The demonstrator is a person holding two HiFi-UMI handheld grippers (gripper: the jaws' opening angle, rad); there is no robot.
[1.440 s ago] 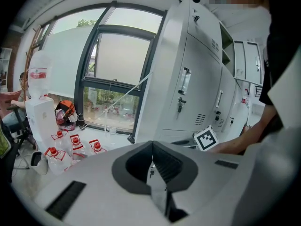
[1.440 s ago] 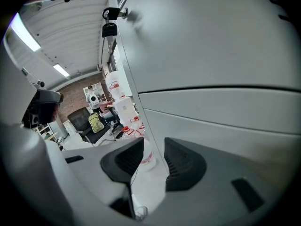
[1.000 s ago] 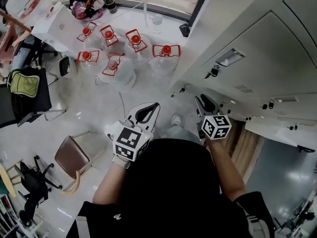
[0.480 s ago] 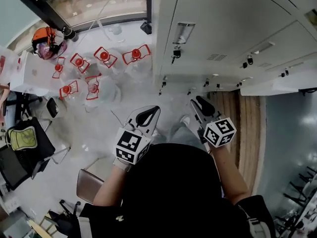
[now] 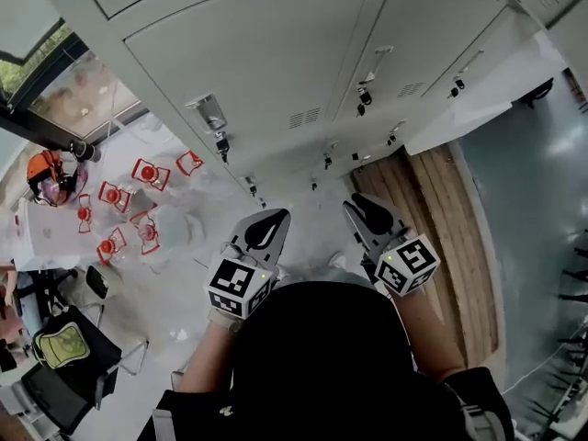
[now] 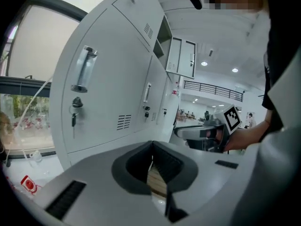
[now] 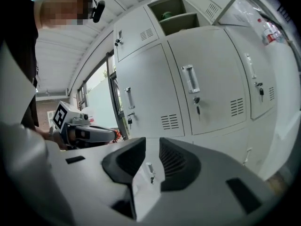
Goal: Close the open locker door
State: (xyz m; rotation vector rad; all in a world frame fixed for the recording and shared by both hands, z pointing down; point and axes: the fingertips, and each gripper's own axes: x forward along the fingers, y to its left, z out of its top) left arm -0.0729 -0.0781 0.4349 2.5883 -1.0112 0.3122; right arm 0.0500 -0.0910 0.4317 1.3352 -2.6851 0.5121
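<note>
Ahead and right of both grippers, the open locker door (image 5: 482, 90) juts out from the locker row, seemingly swung wide. The right gripper (image 5: 356, 205), jaws a sliver apart and empty, is nearer it. The left gripper (image 5: 274, 217), jaws together on nothing, is farther.

Red-capped jugs (image 5: 147, 174), green bag (image 5: 58, 348)
</note>
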